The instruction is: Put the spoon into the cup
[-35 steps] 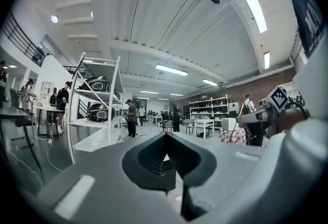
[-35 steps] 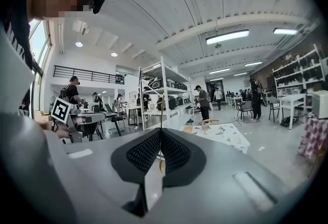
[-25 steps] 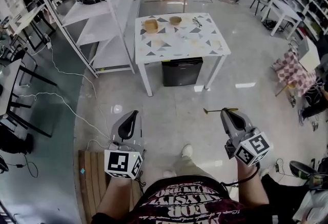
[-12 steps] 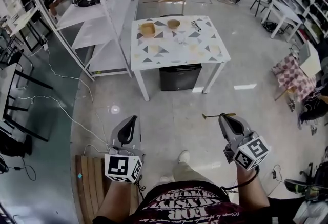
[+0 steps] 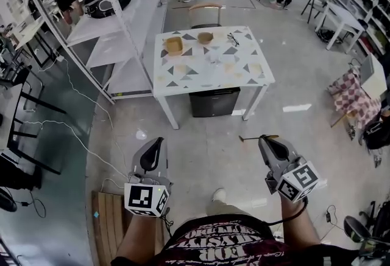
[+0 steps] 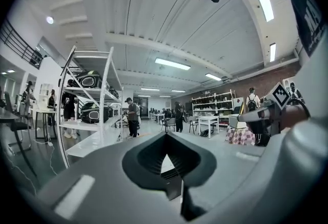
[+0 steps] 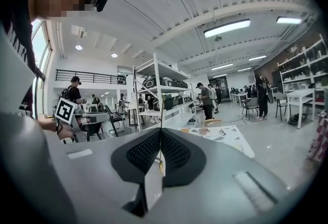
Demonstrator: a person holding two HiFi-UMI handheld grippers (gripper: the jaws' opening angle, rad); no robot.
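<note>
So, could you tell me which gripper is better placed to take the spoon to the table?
Right. The right gripper is shut on the spoon, while the left gripper is shut with nothing between its jaws. The table stands ahead of both.

Grey left tongs (image 5: 157, 143), grey right tongs (image 5: 264, 142), black-and-white marker cubes (image 5: 146, 198), dark printed shirt (image 5: 225, 240)

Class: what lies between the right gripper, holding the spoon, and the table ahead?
Only bare floor lies between the right gripper, shut on the spoon, and the table. The head view shows this stretch.
</note>
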